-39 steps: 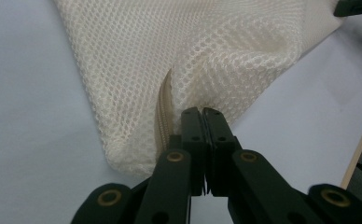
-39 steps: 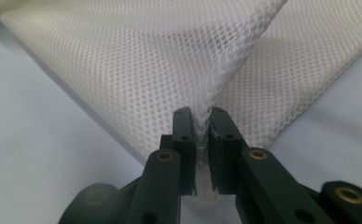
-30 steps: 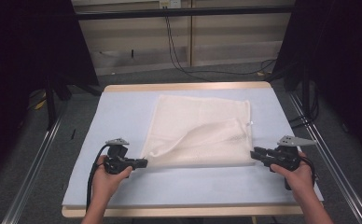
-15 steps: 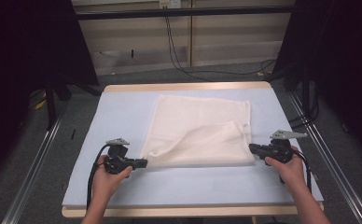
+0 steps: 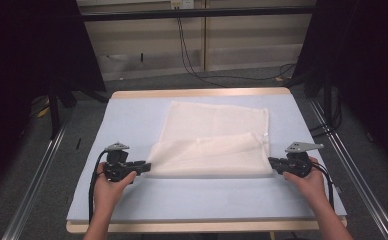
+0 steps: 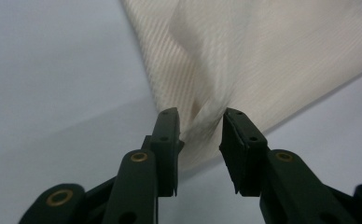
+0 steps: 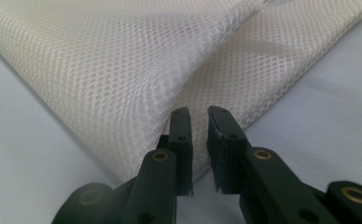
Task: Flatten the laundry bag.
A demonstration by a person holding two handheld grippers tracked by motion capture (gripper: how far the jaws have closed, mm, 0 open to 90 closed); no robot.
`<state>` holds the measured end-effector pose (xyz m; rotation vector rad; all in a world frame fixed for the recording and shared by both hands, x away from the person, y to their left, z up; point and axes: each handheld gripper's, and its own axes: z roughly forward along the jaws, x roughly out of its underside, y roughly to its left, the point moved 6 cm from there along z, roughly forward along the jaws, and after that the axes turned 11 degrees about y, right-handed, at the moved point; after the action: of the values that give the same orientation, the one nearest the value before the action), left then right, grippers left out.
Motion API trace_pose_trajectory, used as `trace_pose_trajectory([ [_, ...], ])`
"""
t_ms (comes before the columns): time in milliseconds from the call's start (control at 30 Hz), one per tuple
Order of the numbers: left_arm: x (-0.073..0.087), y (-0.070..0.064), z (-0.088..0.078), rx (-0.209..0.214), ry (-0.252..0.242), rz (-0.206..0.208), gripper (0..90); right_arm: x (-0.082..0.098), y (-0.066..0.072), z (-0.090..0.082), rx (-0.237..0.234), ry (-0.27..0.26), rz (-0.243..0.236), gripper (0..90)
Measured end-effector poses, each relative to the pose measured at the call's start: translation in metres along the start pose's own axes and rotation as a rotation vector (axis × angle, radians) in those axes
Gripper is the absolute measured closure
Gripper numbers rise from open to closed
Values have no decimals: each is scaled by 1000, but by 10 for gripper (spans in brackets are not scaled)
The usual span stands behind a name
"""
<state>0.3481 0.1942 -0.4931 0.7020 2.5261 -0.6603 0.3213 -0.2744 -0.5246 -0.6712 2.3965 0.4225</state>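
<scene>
- The white mesh bag (image 5: pixel 214 140) lies on the pale blue mat (image 5: pixel 132 120) that covers the table (image 5: pixel 202 93), right of centre. Its near half is folded up over itself, giving a doubled band along the front edge.
- Left gripper (image 5: pixel 143 166): at the near left corner of the bag, held level in the person's left hand (image 5: pixel 109 182). In the left gripper view (image 6: pixel 200 119) its jaws have just been opening; they stand apart with a clear gap. A puckered corner of the mesh sits between them and rests against the left jaw; the right jaw is clear of it. No clamping seen.
- Right gripper (image 5: pixel 273 164): at the near right corner of the bag, held level in the right hand (image 5: pixel 309 182). In the right gripper view (image 7: pixel 199 116) the jaws are narrow, with a slim gap. The folded edge of the mesh reaches that gap, but whether the pads pinch it cannot be told.
- The cloth between the two grippers lies slack on the mat, with a soft ridge across the fold.
- A black cable (image 5: pixel 91 195) trails from the left gripper along the forearm.
</scene>
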Motion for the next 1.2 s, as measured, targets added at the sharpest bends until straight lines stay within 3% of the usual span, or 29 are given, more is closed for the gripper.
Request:
trace_pose_trajectory([
  [100, 5, 6, 13, 15, 50, 10, 610, -1, 1, 1, 3, 0, 10, 777],
  [167, 5, 6, 17, 4, 49, 14, 594, -1, 1, 1, 12, 0, 15, 751],
  [267, 6, 4, 20, 8, 67, 31, 610, -1, 1, -1, 27, 0, 24, 701],
  [300, 7, 2, 23, 3, 86, 37, 627, -2, -2, -2, 63, -1, 43, 614],
  [333, 7, 2, 24, -9, 92, 43, 636, -1, -4, -3, 79, 6, 62, 592],
  [433, 5, -1, 25, -14, 87, 42, 682, -2, -3, 0, 61, 13, 61, 596],
  [533, 4, -2, 27, -23, 103, 63, 736, -2, -2, 5, 69, 25, 54, 625],
  [633, -3, -1, 29, -32, 81, 69, 807, -6, -3, 7, 43, 33, 61, 822],
  [667, -3, -1, 29, -32, 81, 69, 818, -7, -4, 8, 32, 24, 68, 846],
  [800, -14, 2, 33, -37, 68, 49, 830, -11, -8, 10, 30, 25, 71, 861],
  [833, -20, 4, 35, -33, 56, 41, 830, -16, -11, 10, 62, 19, 57, 865],
  [900, -23, 5, 35, -38, 49, 38, 831, -19, -13, 10, 69, 23, 55, 866],
  [967, -35, 10, 36, -68, 25, 39, 831, -25, -18, 15, 87, 26, 60, 869],
  [1133, -48, 16, 41, -97, 30, 30, 830, -36, -27, 25, 110, 16, 83, 869],
  [1200, -54, 18, 45, -108, 10, 12, 830, -38, -29, 26, 115, 11, 93, 869],
])
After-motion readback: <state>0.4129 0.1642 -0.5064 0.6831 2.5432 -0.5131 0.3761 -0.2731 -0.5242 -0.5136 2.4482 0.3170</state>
